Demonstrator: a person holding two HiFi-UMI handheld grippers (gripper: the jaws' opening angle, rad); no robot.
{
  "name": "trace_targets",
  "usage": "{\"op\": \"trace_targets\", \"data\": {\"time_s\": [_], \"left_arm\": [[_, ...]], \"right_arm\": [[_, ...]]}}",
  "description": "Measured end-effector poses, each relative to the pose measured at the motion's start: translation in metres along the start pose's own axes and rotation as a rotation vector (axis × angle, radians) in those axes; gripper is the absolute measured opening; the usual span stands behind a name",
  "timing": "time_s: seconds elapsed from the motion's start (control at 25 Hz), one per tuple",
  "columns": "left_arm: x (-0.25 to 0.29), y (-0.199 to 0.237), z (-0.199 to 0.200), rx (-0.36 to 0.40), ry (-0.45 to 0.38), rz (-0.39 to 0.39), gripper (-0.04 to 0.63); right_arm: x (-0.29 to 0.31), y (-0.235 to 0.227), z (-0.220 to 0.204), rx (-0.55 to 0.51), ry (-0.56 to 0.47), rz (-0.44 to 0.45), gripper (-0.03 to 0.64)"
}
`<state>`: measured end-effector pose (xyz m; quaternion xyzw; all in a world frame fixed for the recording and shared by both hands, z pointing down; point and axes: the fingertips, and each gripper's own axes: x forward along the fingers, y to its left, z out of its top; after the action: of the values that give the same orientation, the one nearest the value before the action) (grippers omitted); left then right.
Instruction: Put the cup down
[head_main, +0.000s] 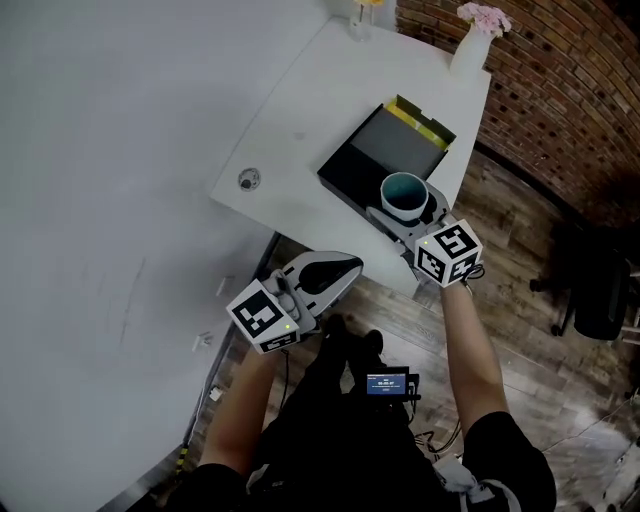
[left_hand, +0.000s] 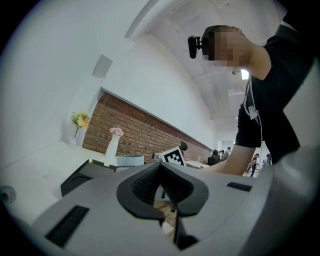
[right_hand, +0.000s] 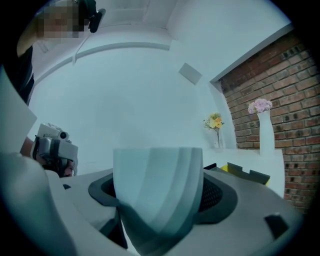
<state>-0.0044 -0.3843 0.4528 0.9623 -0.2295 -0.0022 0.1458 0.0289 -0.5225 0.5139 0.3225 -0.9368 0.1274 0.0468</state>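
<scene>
Right tongs (head_main: 409, 208) are gripping the pale teal round cup (right_hand: 157, 190), holding it over the white bench (head_main: 300, 120), set-down not yet done, while left tongs (head_main: 348, 267) are hanging closed, empty.

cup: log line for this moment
cup: upright, gripped in right tongs | place: at black box near edge | left tongs: shut, empty

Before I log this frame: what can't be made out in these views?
The cup's base: hidden by the right gripper in the head view, blurred in the right gripper view; contact with the black box unclear.
Yellow-flower vase: cut off by the head view's top edge.
Round fitting on the table: too small to identify, head view.
Screen near the person's lap: text too small, head view.
</scene>
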Motion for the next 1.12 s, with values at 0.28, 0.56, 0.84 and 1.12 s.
{"op": "trace_targets", "data": {"time_s": [0.28, 0.56, 0.84, 1.12], "left_arm": [[0.001, 0.024, -0.002, -0.010, -0.014, 0.021, 0.008], [-0.002, 0.036, -0.006, -0.030, -0.019, 0.039, 0.008], [-0.001, 0.047, -0.008, -0.039, -0.018, 0.047, 0.008], [0.002, 0.048, -0.014, -0.046, 0.008, 0.038, 0.008]], "right_arm": [[0.045, -0.021, -0.001, -0.002, 0.008, 0.015, 0.402], [0.072, -0.025, -0.004, -0.046, 0.042, 0.026, 0.402], [0.067, -0.021, -0.005, -0.092, 0.030, 0.042, 0.402], [0.048, -0.020, -0.009, -0.118, 0.007, 0.039, 0.402]]}}
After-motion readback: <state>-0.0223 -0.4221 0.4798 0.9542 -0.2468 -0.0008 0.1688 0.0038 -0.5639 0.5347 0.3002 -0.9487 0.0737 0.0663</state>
